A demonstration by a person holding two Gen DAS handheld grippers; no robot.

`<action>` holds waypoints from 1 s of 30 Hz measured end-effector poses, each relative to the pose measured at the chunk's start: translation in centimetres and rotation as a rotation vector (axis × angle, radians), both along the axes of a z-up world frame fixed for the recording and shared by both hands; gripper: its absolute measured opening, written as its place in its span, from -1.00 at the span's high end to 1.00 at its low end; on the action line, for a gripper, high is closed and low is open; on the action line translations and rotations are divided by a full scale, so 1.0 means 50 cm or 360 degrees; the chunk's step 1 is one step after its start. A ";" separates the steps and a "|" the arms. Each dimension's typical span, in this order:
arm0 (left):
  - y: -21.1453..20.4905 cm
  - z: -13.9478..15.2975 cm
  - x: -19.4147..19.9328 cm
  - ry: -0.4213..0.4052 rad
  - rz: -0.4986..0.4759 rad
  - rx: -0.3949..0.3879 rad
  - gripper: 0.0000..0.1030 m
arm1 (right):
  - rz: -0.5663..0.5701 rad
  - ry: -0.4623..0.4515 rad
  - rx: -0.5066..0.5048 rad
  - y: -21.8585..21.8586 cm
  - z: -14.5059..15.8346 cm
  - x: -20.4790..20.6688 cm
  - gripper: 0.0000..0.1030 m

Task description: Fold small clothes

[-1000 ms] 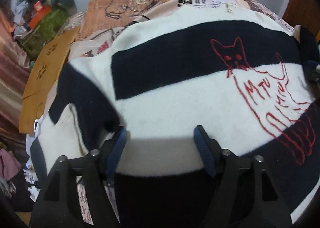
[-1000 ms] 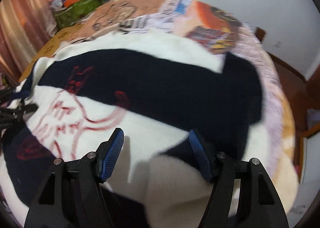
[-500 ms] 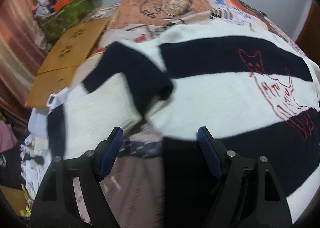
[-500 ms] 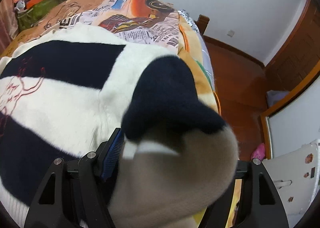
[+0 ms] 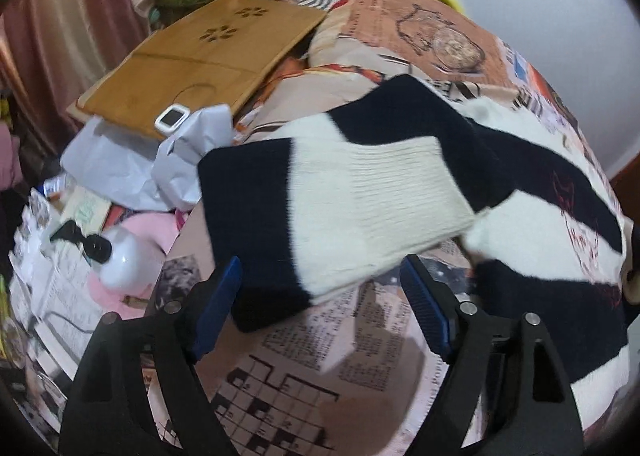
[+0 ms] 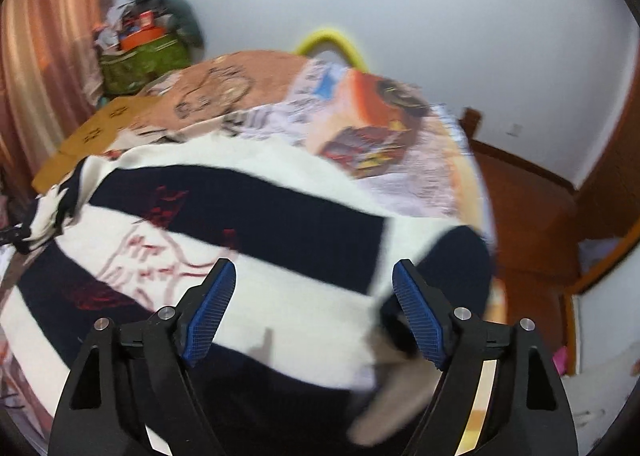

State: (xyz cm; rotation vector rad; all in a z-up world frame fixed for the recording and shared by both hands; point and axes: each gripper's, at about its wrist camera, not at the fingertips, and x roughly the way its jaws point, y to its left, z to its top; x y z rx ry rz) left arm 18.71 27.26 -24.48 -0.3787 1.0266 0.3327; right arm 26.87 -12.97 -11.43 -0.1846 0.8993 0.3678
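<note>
Both wrist views, close above sweater [image 5: 360,192]

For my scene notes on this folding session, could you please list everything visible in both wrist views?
sweater: one, cream and navy stripes, red cat drawing, spread on the bed
bedspread: one, newspaper print, covers the bed
board: one, tan, far left of the bed
white bag: one, beside the board
green bag: one, corner by the curtain
curtain: one, pink-orange, left wall
left gripper: open, over the sleeve
right gripper: open, over the sweater

Navy-and-cream striped sweater [image 5: 360,208], red cat outline; newspaper-print bedspread [image 5: 304,372].
</note>
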 end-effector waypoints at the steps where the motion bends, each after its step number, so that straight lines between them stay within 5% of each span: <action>1: 0.004 -0.002 -0.006 -0.0014 0.0010 -0.0020 -0.60 | 0.0026 0.0029 -0.0004 0.022 -0.018 0.003 -0.51; 9: -0.069 -0.004 0.024 0.0017 -0.0227 0.0248 -0.70 | 0.0211 0.0321 -0.0100 0.122 -0.142 0.004 -0.51; 14: -0.105 -0.025 0.078 0.0053 -0.0343 0.0312 -0.68 | 0.0184 0.0402 -0.0022 0.106 -0.152 0.013 -0.51; 19: -0.113 -0.034 0.127 0.0046 -0.0398 0.0262 0.09 | 0.0159 0.0435 0.0034 0.096 -0.154 0.014 -0.53; 21: -0.113 -0.033 0.136 0.0039 -0.0396 0.0232 0.54 | 0.0161 0.0432 0.0028 0.098 -0.152 0.011 -0.53; 26: -0.093 0.008 0.117 -0.0087 -0.0310 0.0122 0.75 | 0.0162 0.0435 0.0045 0.098 -0.153 0.015 -0.53; 30: -0.083 0.060 0.099 -0.0150 -0.0275 0.0160 0.80 | 0.0159 0.0436 0.0071 0.093 -0.152 0.017 -0.53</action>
